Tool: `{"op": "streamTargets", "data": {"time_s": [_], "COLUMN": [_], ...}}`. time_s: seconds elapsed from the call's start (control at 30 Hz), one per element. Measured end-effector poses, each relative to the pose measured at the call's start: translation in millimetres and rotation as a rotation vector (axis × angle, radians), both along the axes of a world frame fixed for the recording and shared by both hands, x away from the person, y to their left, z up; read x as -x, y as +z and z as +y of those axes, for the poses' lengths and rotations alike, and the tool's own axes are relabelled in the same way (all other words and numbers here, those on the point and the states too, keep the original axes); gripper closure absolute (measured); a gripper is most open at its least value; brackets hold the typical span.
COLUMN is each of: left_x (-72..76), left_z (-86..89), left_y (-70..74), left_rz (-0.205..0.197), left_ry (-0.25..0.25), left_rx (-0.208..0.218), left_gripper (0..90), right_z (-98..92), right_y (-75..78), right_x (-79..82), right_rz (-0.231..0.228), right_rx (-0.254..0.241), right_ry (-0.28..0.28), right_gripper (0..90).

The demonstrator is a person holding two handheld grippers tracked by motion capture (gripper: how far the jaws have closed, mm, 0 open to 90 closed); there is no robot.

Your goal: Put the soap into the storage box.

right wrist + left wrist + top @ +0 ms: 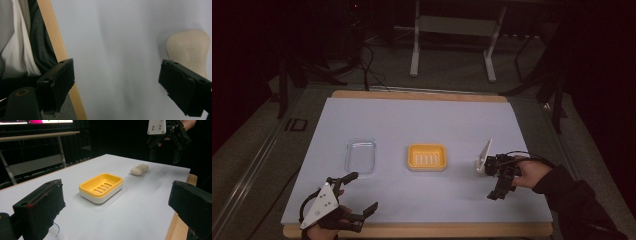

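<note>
A yellow soap dish (427, 157) (101, 187) with a slotted floor and white base sits mid-table. A beige bar of soap (139, 169) (188, 49) lies on the white table cover to the dish's right. My right gripper (492, 182) (122, 85) hovers over that spot, open, with the soap beside its right jaw and partly behind it, not between the jaws. My left gripper (360, 194) (117, 212) is held near the table's front left edge, open wide and empty, facing the dish. The right gripper (165, 140) also hangs above the soap in the left gripper view.
A clear plastic lid or tray (360, 155) lies left of the dish. The wooden table edge (57, 50) runs near the right gripper's left jaw, with the person's clothing beyond it. Desk legs (414, 45) stand on the floor behind the table.
</note>
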State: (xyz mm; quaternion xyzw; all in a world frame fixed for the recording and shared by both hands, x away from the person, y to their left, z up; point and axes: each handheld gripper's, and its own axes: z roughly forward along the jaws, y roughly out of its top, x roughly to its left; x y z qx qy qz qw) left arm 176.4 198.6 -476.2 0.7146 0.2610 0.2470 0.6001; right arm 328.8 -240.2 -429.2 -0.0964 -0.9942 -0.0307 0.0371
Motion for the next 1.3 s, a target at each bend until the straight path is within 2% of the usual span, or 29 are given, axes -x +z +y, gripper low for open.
{"op": "streamTargets", "data": {"time_s": [0.27,0.33,0.37,0.47,0.5,0.67,1.07,1.1,1.3], "left_x": [-0.2,-0.3,-0.2,0.3,0.5,1.5,5.7,6.2,8.7], "left_z": [0.3,0.9,0.9,1.0,0.9,2.0,3.0,3.0,4.6], "left_y": [-0.3,-0.4,-0.5,-0.7,-0.9,-1.6,-3.2,-3.3,-3.6], "left_rz": [0.004,0.006,0.005,0.006,0.007,0.010,0.018,0.019,0.020], "left_ry": [0.000,0.000,0.000,-0.001,-0.001,0.003,0.009,0.010,0.024], "left_rx": [-0.001,0.000,0.002,0.000,0.003,0.005,0.005,0.006,0.004], "left_gripper": [0.4,0.4,0.4,0.4,0.4,0.4,0.4,0.4,0.4], "right_z": [3.1,3.0,2.7,2.2,1.6,-3.3,-16.2,-19.2,-25.6], "right_y": [-4.1,-5.9,-6.1,-7.9,-8.5,-9.7,-8.4,-7.3,-4.9], "right_x": [-4.6,-7.1,-7.3,-7.2,-8.5,-12.6,-28.4,-32.2,-42.9], "right_rz": [0.030,0.039,0.036,-0.017,-0.006,-0.041,-0.060,-0.072,-0.071], "right_rx": [0.022,0.019,0.022,0.030,0.028,0.029,-0.037,-0.058,-0.112], "right_ry": [0.005,0.029,0.038,0.066,0.071,0.110,0.127,0.130,0.116], "right_gripper": [13.1,13.1,13.0,13.9,14.0,16.1,19.5,19.5,19.6]}}
